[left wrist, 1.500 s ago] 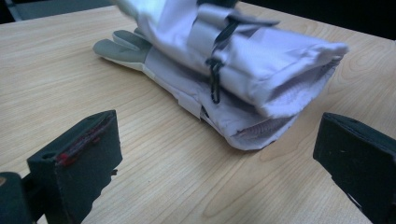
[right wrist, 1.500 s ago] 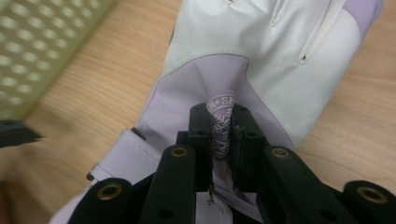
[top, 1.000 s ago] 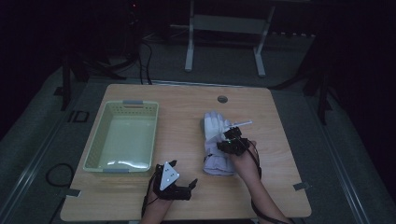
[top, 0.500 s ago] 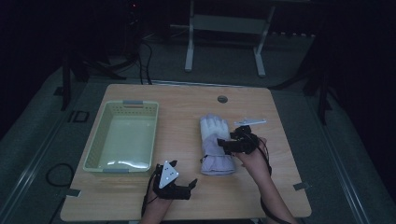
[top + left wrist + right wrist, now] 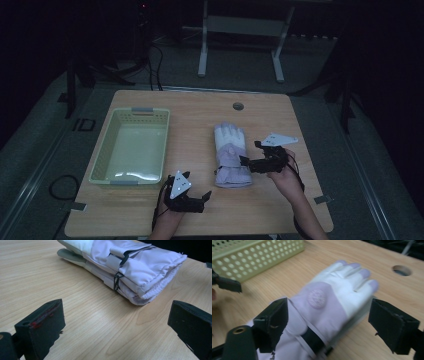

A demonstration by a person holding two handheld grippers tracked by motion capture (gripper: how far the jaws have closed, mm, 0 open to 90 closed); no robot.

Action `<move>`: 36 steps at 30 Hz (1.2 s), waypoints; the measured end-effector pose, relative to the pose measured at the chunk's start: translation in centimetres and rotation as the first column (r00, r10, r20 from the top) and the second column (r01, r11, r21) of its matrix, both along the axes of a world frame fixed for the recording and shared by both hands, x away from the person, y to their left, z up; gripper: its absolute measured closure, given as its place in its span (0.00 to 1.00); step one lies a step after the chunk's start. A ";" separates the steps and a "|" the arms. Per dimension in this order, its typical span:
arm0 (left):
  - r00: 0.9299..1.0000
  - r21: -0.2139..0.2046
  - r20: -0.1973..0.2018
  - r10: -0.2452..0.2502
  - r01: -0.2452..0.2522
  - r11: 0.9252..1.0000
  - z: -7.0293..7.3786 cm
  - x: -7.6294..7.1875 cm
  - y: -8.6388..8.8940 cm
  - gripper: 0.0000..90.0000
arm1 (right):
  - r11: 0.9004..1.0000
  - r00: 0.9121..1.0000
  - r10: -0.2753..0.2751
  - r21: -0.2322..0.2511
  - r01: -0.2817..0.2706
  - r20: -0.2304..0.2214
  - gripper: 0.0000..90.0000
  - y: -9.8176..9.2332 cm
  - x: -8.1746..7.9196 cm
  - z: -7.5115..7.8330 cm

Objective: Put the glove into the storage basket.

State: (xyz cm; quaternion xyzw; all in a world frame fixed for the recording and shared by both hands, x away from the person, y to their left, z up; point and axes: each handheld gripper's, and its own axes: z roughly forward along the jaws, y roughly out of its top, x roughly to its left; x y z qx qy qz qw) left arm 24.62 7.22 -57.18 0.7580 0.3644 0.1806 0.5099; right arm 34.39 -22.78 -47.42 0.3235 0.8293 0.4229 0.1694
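Note:
A pair of lilac and white padded gloves (image 5: 230, 152) lies stacked flat mid-table, fingers pointing away from me. My right gripper (image 5: 249, 153) hovers at their right side by the cuff end. Its jaws have just been opening and stand wide apart. In the right gripper view the glove (image 5: 332, 292) lies below and between the jaws, and neither pad presses on it. My left gripper (image 5: 204, 199) rests near the front edge, left of the cuffs, open and holding nothing. In the left gripper view the glove cuffs (image 5: 140, 267) lie ahead of the jaws on bare wood.
A pale green perforated basket (image 5: 102, 165) stands at the left of the table, with nothing in it. A round cable hole (image 5: 238, 106) sits near the far edge. Bare wood lies right of the gloves and along the front edge. Dark floor and a metal stand lie beyond the table.
My right gripper has drawn back to the right off the glove and its jaws have spread, letting the glove go. The left gripper has stayed in place.

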 end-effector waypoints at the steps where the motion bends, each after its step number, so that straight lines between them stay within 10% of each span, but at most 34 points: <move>1: 1.000 0.000 0.000 0.000 0.000 1.000 0.0 0.0 0.0 0.01 | 1.000 1.000 0.000 0.000 0.000 0.000 0.20 0.0 0.0 0.0; 8: 0.988 -0.025 -0.075 -0.136 0.135 0.991 0.5 1.1 -0.6 0.01 | 1.000 0.999 -0.011 -0.021 0.012 0.033 0.21 -2.8 -1.0 0.2; 15: 0.993 0.026 -0.069 -0.099 0.101 0.995 2.2 1.7 -1.4 0.01 | 0.996 0.997 -0.020 -0.084 0.026 0.078 0.20 -4.1 -1.2 -0.1; 21: 0.985 -0.008 -0.134 -0.105 0.105 0.994 3.8 3.3 -2.3 0.01 | 0.998 0.998 -0.044 0.054 0.041 0.051 0.13 -4.5 -1.0 0.4; 28: 0.982 0.048 -0.165 -0.097 0.107 0.993 5.3 5.7 -4.2 0.01 | 0.996 0.997 -0.071 0.054 0.069 0.036 0.12 -3.0 -0.4 0.0; 36: 0.966 0.012 -0.243 -0.091 0.096 0.995 5.2 7.4 -5.4 0.01 | 0.986 0.992 -0.113 0.120 0.119 -0.055 0.20 -1.7 2.1 -1.5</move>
